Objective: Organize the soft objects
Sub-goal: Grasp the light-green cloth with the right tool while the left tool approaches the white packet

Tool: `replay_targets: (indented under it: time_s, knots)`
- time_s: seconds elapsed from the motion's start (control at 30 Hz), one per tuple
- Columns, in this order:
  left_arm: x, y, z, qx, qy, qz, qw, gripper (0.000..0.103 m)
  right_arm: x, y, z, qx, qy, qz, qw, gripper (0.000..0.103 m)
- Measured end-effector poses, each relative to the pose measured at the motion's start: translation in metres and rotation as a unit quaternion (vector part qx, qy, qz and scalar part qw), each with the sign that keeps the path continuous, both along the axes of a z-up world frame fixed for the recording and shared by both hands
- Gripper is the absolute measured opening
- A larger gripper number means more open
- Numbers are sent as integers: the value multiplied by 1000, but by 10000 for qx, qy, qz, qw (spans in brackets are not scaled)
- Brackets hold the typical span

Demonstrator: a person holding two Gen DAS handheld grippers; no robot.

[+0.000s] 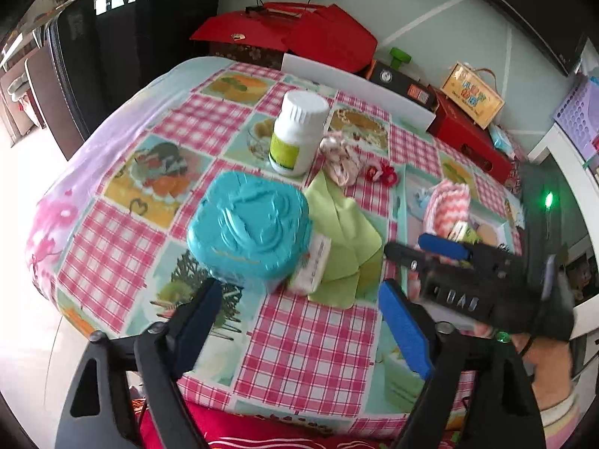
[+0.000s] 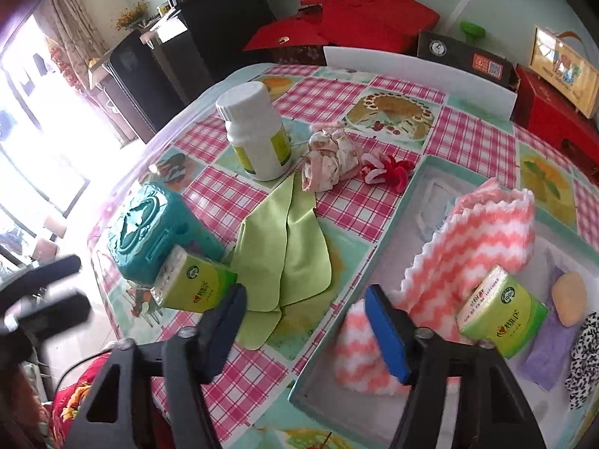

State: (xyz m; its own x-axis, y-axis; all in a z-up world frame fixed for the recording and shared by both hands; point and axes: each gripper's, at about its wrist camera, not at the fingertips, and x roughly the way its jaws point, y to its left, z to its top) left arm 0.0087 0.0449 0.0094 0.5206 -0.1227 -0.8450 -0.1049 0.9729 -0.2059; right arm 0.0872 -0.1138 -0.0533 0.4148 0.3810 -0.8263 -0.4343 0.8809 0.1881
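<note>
A green cloth (image 1: 342, 232) (image 2: 284, 250) lies flat mid-table. A green tissue pack (image 2: 194, 284) (image 1: 312, 265) leans on a teal box (image 1: 249, 224) (image 2: 149, 224). A floral fabric bundle (image 1: 342, 159) (image 2: 329, 161) and red-pink hair ties (image 2: 385, 172) (image 1: 382, 172) lie behind. A shallow box (image 2: 337, 280) holds a pink zigzag towel (image 2: 471, 239) (image 1: 447, 205), a second tissue pack (image 2: 501, 314), a sponge (image 2: 569, 297), a purple cloth (image 2: 546, 351) and a spotted fabric (image 2: 586, 359). My left gripper (image 1: 299, 321) is open and empty before the teal box. My right gripper (image 2: 303, 329) (image 1: 411, 247) is open and empty by the green cloth.
A white bottle (image 1: 297, 133) (image 2: 258, 134) stands behind the cloth. A white board (image 1: 359, 86) (image 2: 419, 71) stands at the table's back, with red boxes (image 1: 299, 33) beyond. The checked tablecloth's edge (image 1: 299, 408) is near me.
</note>
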Motion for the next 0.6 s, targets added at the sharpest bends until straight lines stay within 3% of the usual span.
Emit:
replay_targets:
  time_s: [0.13, 0.2, 0.6]
  knots:
    - [1, -5, -16, -24, 122, 47, 9999, 71, 11, 2, -2, 242, 239, 11, 9994, 60]
    - [1, -8, -20, -40, 99, 39, 9999, 64, 14, 6, -4, 215, 287, 72, 9993, 60]
    - [13, -15, -37, -261, 137, -122, 9995, 54, 43, 30, -25, -92, 670, 271, 9973, 60]
